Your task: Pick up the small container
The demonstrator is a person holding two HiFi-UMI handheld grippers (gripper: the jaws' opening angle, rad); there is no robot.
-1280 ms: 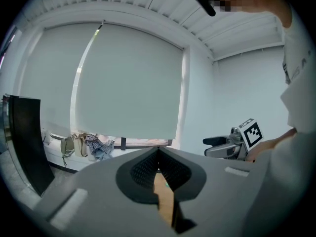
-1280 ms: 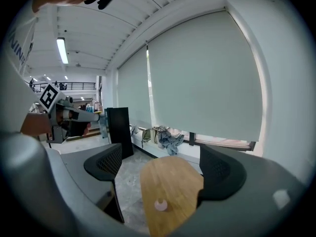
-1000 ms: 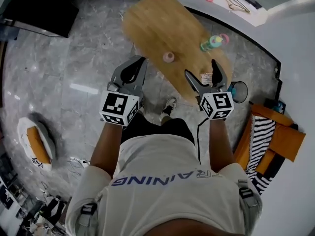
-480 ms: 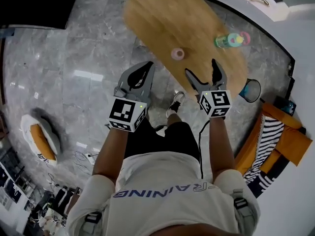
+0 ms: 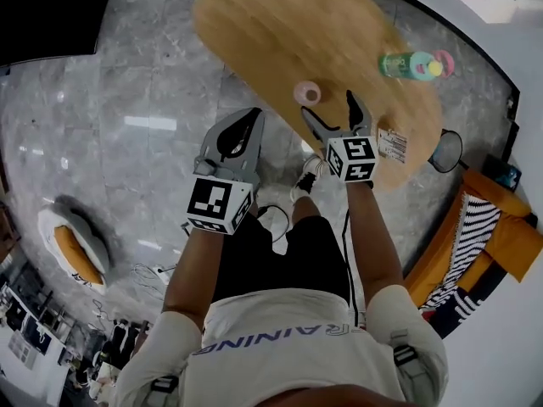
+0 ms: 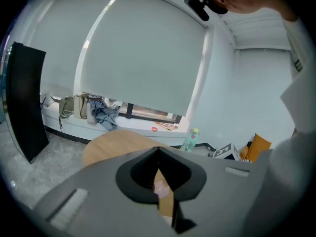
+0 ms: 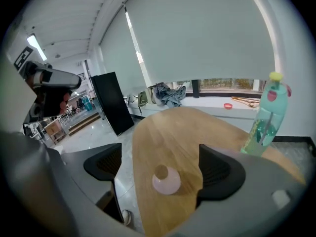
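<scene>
Hovering over the near end of the wooden table, the right gripper has its two jaws spread wide with nothing pinched between them. The small container, a pale pink round pot, sits on the tabletop just ahead of that gap. In the right gripper view it lies between the two dark pads and touches neither. It stands close to the table's edge on the person's left side.

The left gripper is held off the table, over the grey marble floor, level with the right one and a little apart from it. Its jaws are brought together tip to tip and hold nothing. Through the opening behind the tips you can see a bit of the pink pot and the wood beyond.

Farther along the table stands a green bottle with a yellow cap, well apart from the pot. A white label sits at the table's right edge. A black panel stands off to the left, and an orange cushion lies on the floor to the right.
</scene>
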